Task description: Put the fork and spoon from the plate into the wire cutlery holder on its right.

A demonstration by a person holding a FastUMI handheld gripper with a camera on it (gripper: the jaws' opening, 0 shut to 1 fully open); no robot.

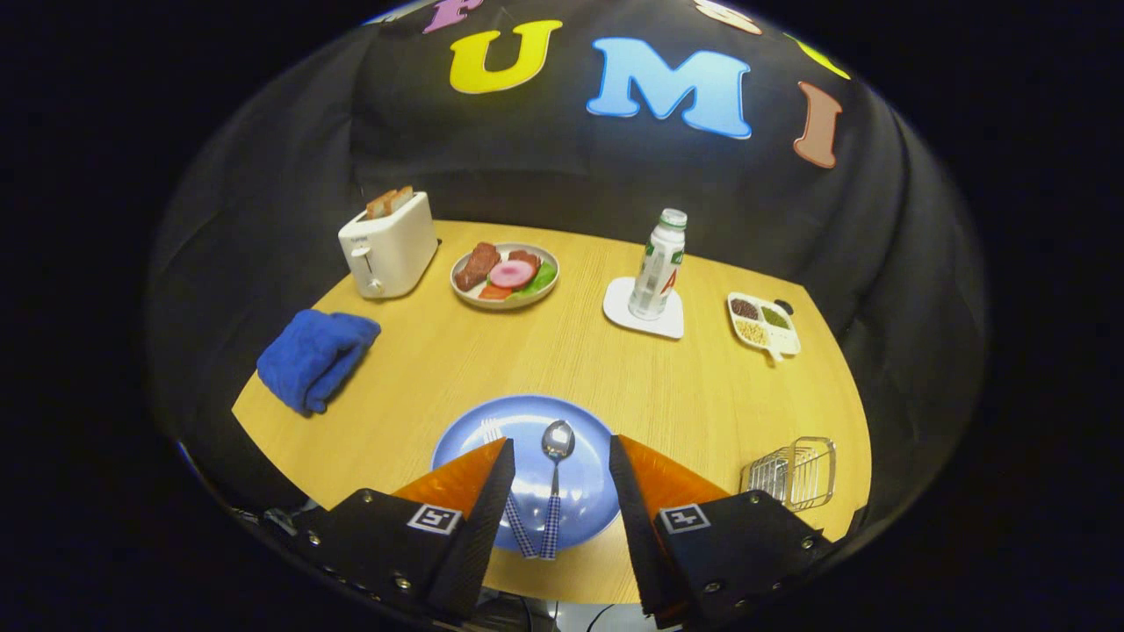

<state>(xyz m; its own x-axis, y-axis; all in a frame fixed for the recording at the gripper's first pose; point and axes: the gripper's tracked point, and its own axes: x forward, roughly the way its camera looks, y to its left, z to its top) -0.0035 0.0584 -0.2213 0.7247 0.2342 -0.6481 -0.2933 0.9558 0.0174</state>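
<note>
A blue plate (575, 421) lies on the wooden table just ahead of my fingers. On it rest a spoon (557, 443) and a fork (492, 432), both with blue checked handles that cross near the plate's near rim. The left finger partly covers the fork. My gripper (559, 449) hovers above the plate, open, with the spoon showing in the gap between the fingers and nothing gripped. The wire cutlery holder (792, 472) stands on the table to the right of the plate, beside the right finger.
Beyond the plate stand a white toaster (388, 246) with toast, a bowl of food (505, 275), a bottle (659, 263) on a white coaster, and a small divided dish (764, 323) of grains. A folded blue cloth (316, 355) lies at the left.
</note>
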